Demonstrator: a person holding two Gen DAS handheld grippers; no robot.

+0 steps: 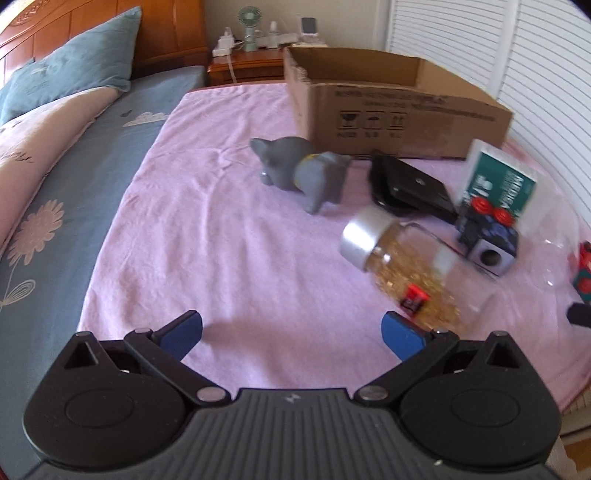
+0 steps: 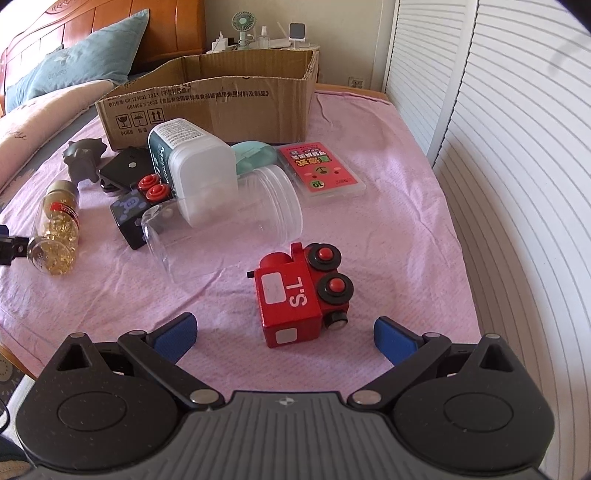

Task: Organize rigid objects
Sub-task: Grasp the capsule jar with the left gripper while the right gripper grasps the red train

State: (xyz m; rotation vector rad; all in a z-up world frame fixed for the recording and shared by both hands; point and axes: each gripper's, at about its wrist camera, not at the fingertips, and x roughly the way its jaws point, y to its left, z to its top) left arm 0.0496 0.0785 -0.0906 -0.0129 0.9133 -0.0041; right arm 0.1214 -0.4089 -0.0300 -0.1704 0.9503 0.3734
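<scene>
Both tongs low over cloth, spread, empty.

Home bedroom: wooden headboard (image 2: 110,29), pillow (image 1: 74,55), nightstand (image 1: 251,62), louvered closet doors (image 2: 498,129).

Toy train (image 2: 304,291) before jar (image 2: 225,221), box (image 2: 207,107) behind.

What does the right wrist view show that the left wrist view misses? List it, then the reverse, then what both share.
Only the right wrist view: the pink card case, the mint case and the whole red toy train lying between the open right gripper.

Only the left wrist view: the open left gripper over bare pink cloth.

Both: the cardboard box, grey elephant toy, gold-filled bottle, black case and clear jar.
</scene>
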